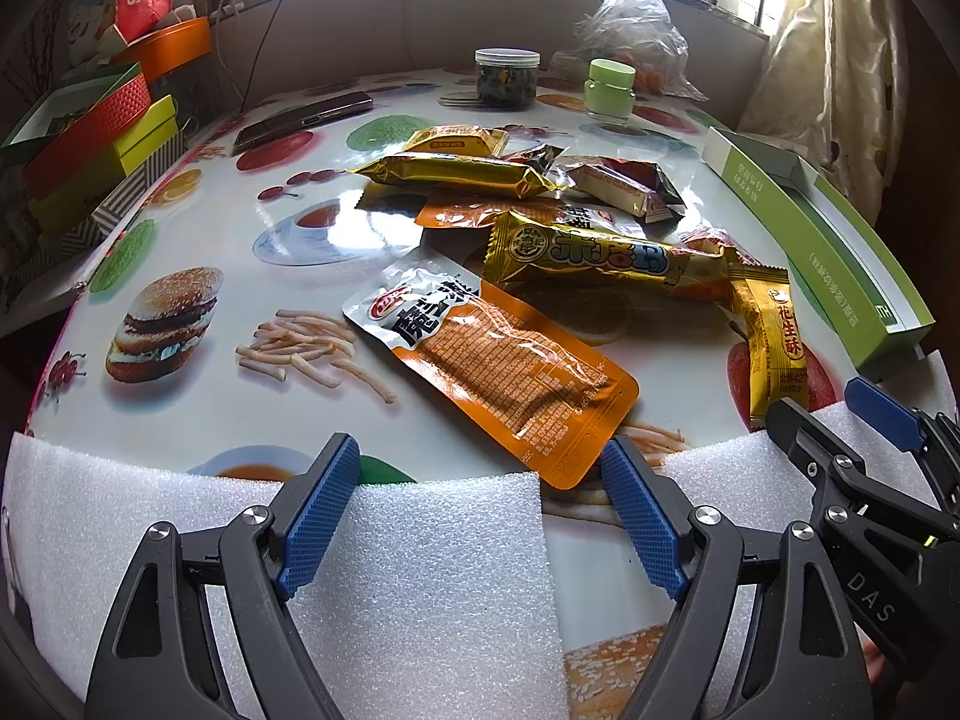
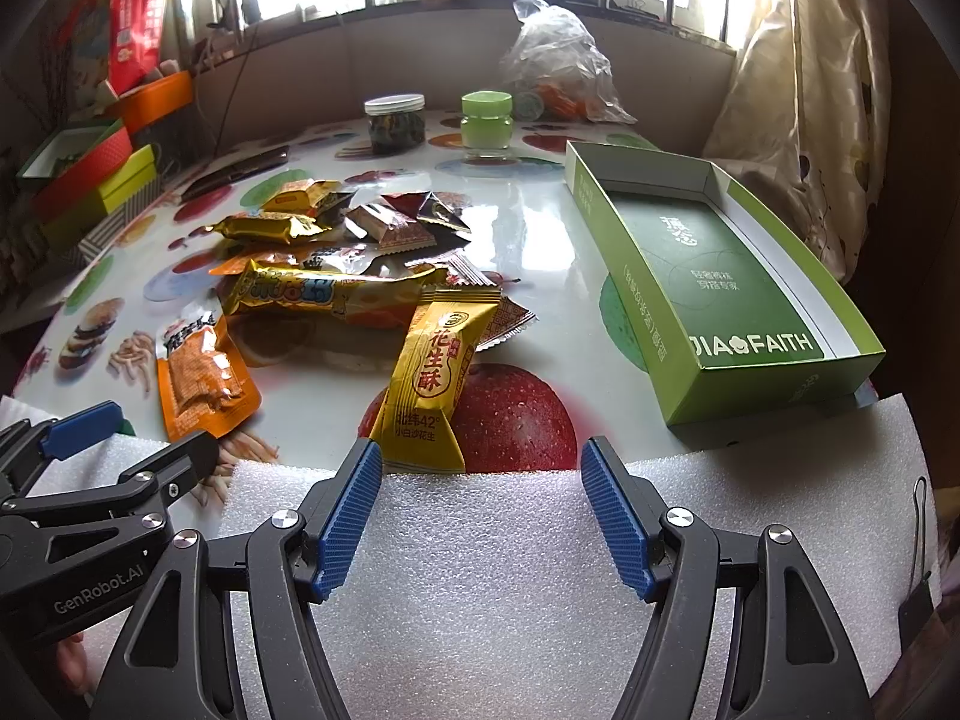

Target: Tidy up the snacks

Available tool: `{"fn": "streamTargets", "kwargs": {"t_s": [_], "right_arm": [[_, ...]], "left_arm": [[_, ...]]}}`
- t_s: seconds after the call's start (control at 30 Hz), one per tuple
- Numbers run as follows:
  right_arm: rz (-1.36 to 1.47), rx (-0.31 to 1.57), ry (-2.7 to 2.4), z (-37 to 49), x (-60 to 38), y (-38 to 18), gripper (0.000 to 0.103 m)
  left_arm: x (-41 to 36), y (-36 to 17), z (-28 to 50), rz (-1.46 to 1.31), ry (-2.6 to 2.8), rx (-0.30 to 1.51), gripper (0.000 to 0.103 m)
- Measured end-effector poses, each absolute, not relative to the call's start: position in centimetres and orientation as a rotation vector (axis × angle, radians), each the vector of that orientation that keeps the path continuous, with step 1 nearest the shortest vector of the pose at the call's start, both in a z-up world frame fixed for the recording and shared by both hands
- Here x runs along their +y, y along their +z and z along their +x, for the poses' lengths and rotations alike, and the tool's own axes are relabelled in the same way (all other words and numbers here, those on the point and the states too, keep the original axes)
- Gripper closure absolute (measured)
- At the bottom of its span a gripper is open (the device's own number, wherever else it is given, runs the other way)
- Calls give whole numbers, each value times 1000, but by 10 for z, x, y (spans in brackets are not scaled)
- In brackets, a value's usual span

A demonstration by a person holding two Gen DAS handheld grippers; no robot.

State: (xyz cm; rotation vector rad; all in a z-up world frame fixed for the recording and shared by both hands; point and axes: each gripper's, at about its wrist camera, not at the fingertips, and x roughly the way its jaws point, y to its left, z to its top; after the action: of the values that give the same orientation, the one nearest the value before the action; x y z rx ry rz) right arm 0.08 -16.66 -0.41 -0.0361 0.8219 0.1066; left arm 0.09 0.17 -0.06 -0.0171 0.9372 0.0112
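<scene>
A pile of snack packets lies mid-table. An orange flat pouch (image 1: 504,366) lies nearest my left gripper (image 1: 480,468), which is open and empty just short of the pouch's near corner. A yellow peanut candy packet (image 2: 429,384) lies just ahead of my right gripper (image 2: 480,468), which is open and empty over white foam. A long gold bar packet (image 2: 330,294) and several smaller packets lie behind. An open green box (image 2: 720,282) stands empty at the right; it also shows in the left wrist view (image 1: 834,258). The pouch also shows in the right wrist view (image 2: 204,378).
White foam sheets (image 2: 480,570) cover the table's near edge. A dark-filled jar (image 2: 395,123), a green-lidded jar (image 2: 487,123) and a clear plastic bag (image 2: 558,66) stand at the back. A phone (image 1: 303,120) and stacked colored boxes (image 1: 90,138) are at the left.
</scene>
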Motion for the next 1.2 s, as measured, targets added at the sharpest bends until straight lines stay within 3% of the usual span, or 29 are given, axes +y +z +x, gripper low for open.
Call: {"fn": "streamTargets", "kwargs": {"t_s": [1.2], "right_arm": [[-32, 821, 111, 1, -167, -4, 34]], "left_arm": [[6, -3, 0, -24, 10, 948, 20]]}}
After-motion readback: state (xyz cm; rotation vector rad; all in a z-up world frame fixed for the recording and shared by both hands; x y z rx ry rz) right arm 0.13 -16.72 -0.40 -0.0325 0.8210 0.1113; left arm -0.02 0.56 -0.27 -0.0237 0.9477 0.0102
